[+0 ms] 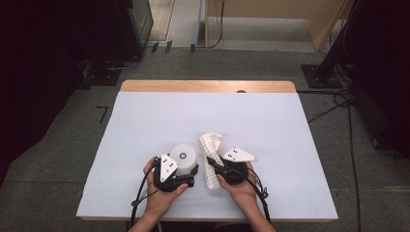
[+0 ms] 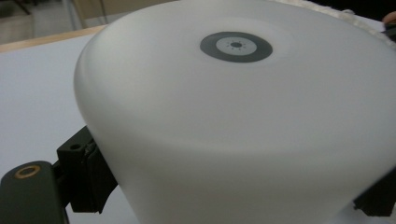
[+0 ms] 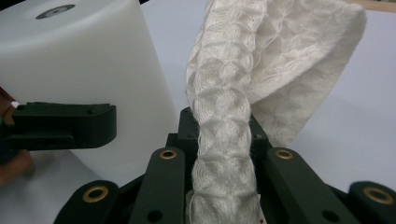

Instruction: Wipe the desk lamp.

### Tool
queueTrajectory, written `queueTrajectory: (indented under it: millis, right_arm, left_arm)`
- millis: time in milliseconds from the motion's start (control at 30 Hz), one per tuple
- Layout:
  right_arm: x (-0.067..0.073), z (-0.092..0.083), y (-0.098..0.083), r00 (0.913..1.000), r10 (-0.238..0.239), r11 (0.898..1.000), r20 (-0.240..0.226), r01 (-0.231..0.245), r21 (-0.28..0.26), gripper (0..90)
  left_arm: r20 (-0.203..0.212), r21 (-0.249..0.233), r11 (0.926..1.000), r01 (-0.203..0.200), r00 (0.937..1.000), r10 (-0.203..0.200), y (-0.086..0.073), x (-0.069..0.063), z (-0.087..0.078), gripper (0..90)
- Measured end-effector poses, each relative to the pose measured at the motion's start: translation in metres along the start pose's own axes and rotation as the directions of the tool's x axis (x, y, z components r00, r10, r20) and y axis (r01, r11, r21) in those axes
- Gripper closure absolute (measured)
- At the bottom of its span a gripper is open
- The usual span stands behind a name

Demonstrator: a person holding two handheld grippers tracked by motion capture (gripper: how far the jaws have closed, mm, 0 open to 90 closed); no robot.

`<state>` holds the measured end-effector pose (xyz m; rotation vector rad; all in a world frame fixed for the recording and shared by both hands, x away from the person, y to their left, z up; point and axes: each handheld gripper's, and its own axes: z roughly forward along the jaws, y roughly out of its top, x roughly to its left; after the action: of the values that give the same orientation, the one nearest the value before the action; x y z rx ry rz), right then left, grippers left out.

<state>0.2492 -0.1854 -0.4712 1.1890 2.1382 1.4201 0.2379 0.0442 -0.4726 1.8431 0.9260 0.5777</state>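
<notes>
White waffle-textured cloth [image 3: 224,140], bunched; smooth white cylinder [image 2: 243,130], perhaps plastic.

Matte white plastic cylinder [image 1: 183,158] with grey ring mark on top, white waffle-textured cloth [image 1: 211,145] between black fingers [image 3: 163,186], pale blue surface [image 1: 159,116]
</notes>
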Motion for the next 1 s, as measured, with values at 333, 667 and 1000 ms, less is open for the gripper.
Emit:
queueTrajectory:
  millis: [333, 667, 1000]
  right_arm:
    - [0.022, 0.014, -0.006, 0.9977, -0.002, 0.998, -0.067, 0.006, 0.063, 76.0]
    - [0.030, -0.019, 0.023, 0.9947, -0.057, 0.994, -0.086, 0.049, -0.096, 76.1]
    - [0.021, 0.009, -0.002, 0.9962, -0.020, 0.998, -0.085, 0.025, 0.054, 76.2]
  left_arm:
    - [0.203, -0.093, 0.9956, -0.006, 0.9788, 0.025, 0.011, 0.032, -0.014, 8.7]
    - [0.240, -0.076, 0.9947, -0.069, 0.9671, 0.085, 0.010, 0.026, -0.010, 8.8]
    - [0.242, -0.080, 0.9949, -0.062, 0.9671, 0.079, 0.012, 0.032, -0.012, 8.8]
